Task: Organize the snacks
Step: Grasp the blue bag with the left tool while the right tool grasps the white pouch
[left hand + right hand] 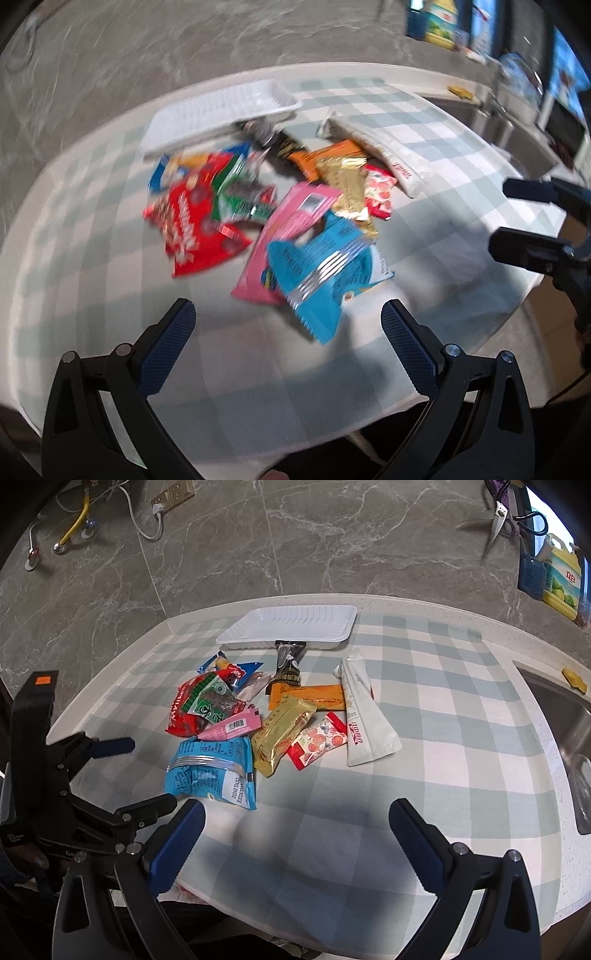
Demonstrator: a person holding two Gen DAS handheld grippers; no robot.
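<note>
White and pale-green checked cloth [424, 738] covers the counter, and on it lies a loose heap of snack packets in front of a white plastic tray [291, 627], which sits empty near the back edge by the grey marble wall [295, 546]. Nearest the grippers is a light-blue packet [210, 771] with a silver seam; a pink packet [231, 728] with a barcode lies just behind it, partly under a green packet [212, 701] and a red bag [183, 716]. To the right of these, a gold wrapper [282, 734] overlaps an orange bar [310, 698], with a red-and-white candy packet [319, 744] touching its right side and a long white pouch [364, 720] lying lengthwise beside that. A dark-wrapped bar [288, 661] rests with its top end against the tray's front rim, and a blue packet [231, 670] lies at the far left of the heap. The left gripper [288, 319] hovers above the cloth just short of the light-blue packet, its blue-padded jaws spread wide and gripping nothing; its view is blurred. The right gripper [297, 819] hangs over bare cloth nearer the counter's front, jaws likewise wide apart and empty. A steel sink [565, 716] is set into the counter at the right, and a yellow bottle [561, 579] stands by the wall beyond it.
</note>
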